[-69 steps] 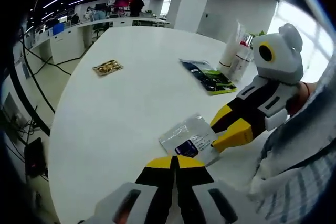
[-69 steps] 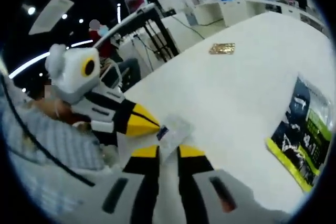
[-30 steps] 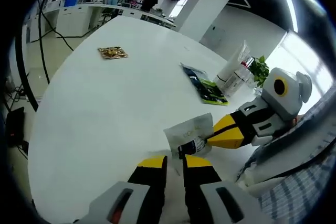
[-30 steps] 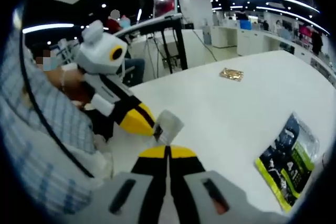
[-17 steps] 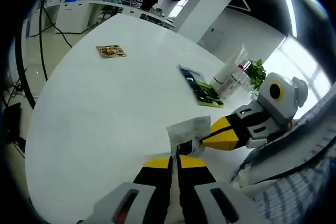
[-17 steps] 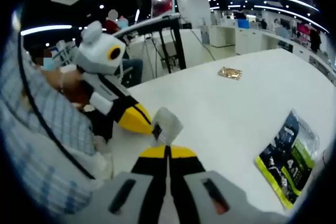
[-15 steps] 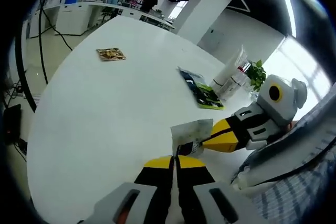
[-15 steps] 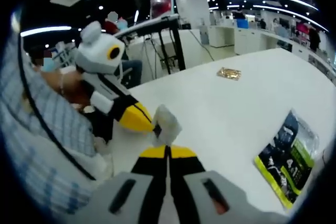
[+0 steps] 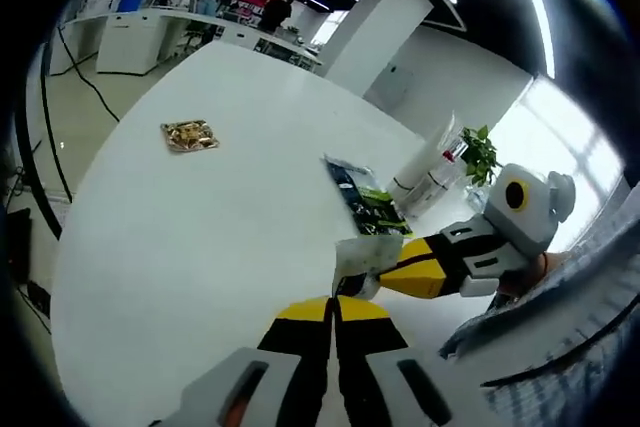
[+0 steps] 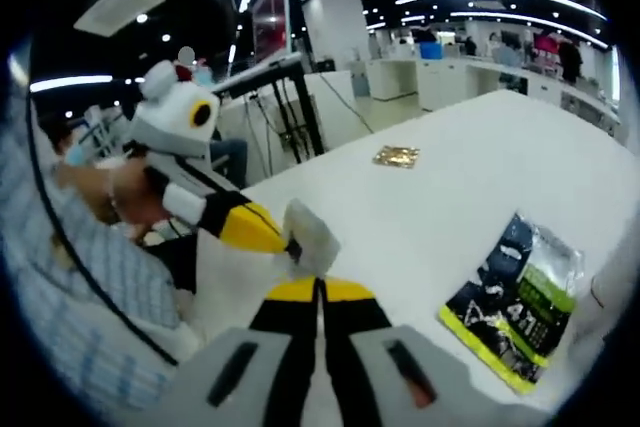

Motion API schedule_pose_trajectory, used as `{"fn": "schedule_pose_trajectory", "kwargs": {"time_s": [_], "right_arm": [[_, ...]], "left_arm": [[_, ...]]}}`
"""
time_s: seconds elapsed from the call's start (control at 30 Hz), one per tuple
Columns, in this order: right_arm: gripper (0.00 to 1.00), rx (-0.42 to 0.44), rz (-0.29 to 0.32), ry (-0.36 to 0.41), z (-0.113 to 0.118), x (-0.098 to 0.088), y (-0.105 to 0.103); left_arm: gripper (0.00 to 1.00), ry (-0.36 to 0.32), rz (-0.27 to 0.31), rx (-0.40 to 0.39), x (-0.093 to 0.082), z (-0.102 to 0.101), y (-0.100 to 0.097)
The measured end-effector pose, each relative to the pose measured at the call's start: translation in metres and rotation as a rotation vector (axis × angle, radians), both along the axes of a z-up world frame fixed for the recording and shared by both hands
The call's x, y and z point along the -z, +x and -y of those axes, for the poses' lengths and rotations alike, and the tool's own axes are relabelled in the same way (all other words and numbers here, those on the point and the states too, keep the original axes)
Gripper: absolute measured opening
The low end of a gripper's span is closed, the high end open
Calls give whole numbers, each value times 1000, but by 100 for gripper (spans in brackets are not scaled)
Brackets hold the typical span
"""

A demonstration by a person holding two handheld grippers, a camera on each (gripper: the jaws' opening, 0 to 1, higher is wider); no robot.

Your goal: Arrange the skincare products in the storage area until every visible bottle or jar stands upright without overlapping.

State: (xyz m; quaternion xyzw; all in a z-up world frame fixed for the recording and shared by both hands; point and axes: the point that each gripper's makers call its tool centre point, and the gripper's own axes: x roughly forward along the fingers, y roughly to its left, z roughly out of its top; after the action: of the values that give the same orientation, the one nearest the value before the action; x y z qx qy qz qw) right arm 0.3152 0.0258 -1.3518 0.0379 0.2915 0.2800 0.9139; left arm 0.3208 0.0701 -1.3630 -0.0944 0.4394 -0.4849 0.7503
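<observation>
Two grippers pinch one small sachet [image 9: 367, 253] between them, lifted off the white table [image 9: 200, 217]. Left gripper [image 9: 333, 309] and right gripper [image 10: 320, 289] each have jaws closed on an edge. Left gripper view adds tall white tubes [image 9: 425, 172] beside a plant [image 9: 478, 152]. Both views show a dark-green packet [image 10: 515, 292] and gold packet [image 9: 188, 134]. Its flat face stands roughly upright.

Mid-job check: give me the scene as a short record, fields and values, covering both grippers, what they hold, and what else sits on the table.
left gripper: shut on the clear sachet
right gripper: shut on the same sachet, from the other side
sachet state: lifted off the white table, held between both grippers
green and black packet: lying flat
gold packet: lying flat, far side
tubes: standing by the plant
</observation>
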Motion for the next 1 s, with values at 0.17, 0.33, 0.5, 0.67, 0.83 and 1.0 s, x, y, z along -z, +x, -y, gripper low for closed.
{"fn": "schedule_pose_trajectory", "kwargs": {"time_s": [0.17, 0.33, 0.5, 0.67, 0.83, 1.0], "right_arm": [[0, 43, 15, 11, 9, -8, 6], [1, 92, 23, 27, 20, -15, 13], [1, 141, 31, 50, 31, -24, 20], [2, 182, 38, 78, 41, -32, 28], [2, 210, 64, 46, 53, -37, 43], [3, 245, 92, 12, 64, -42, 56]], "left_arm": [[1, -19, 19, 14, -9, 13, 11], [1, -40, 26, 28, -19, 21, 19], [1, -76, -2, 34, -27, 30, 26], [1, -87, -4, 40, -32, 38, 32], [1, -90, 5, 44, -36, 50, 43], [1, -84, 24, 30, -41, 61, 59]]}}
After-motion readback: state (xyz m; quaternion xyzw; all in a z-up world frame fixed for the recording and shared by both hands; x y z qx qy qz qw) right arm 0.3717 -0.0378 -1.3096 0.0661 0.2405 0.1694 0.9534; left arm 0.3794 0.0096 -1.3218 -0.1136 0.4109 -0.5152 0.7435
